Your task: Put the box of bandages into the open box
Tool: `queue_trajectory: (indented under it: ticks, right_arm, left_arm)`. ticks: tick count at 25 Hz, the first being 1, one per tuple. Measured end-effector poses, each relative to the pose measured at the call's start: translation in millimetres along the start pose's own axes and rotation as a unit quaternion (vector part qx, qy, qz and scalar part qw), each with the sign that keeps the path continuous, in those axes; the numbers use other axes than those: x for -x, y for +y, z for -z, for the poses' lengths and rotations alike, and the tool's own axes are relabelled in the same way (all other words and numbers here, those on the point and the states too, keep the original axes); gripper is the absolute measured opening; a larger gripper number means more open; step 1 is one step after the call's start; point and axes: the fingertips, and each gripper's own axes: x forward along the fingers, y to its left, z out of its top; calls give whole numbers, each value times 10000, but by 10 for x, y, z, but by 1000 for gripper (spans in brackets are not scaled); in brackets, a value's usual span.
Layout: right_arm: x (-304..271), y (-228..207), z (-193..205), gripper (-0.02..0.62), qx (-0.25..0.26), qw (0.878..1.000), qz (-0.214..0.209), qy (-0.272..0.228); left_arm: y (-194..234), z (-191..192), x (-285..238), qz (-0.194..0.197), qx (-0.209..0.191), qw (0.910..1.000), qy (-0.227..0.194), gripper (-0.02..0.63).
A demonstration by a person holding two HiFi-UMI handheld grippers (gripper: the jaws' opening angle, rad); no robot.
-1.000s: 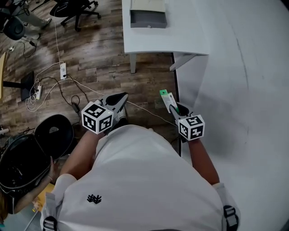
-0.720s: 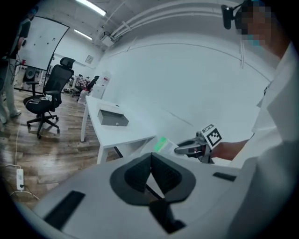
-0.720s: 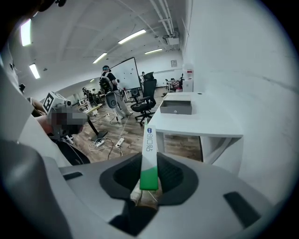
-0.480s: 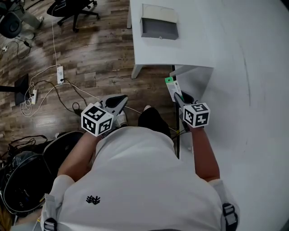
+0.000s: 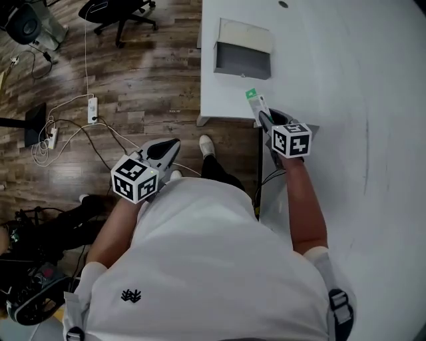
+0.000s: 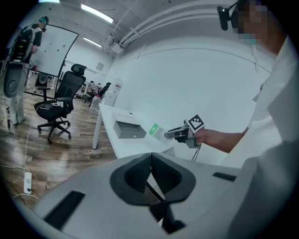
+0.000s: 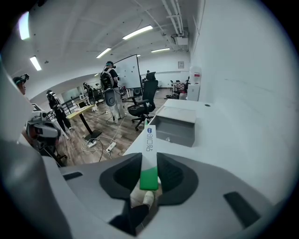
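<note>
My right gripper is shut on the box of bandages, a thin white and green box that sticks out forward between its jaws; the same box of bandages stands on edge in the right gripper view. It hangs over the near edge of the white table. The open box, grey with its lid flipped back, sits on the table a little ahead; the open box lies straight in front. My left gripper is shut and empty, over the wooden floor. In the left gripper view, the right gripper and open box show.
A white wall runs along the right. Office chairs, a power strip and cables lie on the wooden floor at the left. Several people stand far off in the room.
The person has stepped forward: the table and open box have come nearer. My right gripper has carried the bandage box forward to the table's edge. The left gripper stays low and shut.
</note>
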Motion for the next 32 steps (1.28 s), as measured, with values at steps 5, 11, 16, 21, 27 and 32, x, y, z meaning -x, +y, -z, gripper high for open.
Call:
queue_trajectory:
  ticks: [5,11,16,21,27,32]
  right_arm:
    - [-432,-369,-641,92,390,9990,-204,86]
    - [-1128,-660,-982,92,889,9946,-439,300]
    - [-1631,-755,-1112,92,1245,9889,-619,516]
    - [-2027,-787,-1081,92,1530,9826,-727,760]
    - [-2313,-761,-1075,92,1748,9766,-830,942]
    - [-2445,-736,-1100,95,1809,9751,-868,948]
  left_arm:
    - [162,-437,-213,-361,45,9992,-138,8]
    - [392,-677,-461,-874,188,9955,-308,8]
    - [512,-751,-511,-1299,355,9902,-377,8]
    - [573,-780,-502,-1668,496,9837,-445,8]
    - [651,-791,-483,-1994,660,9767,-436,8]
    - [689,-836,-459,-2145,727,9729,-472,8]
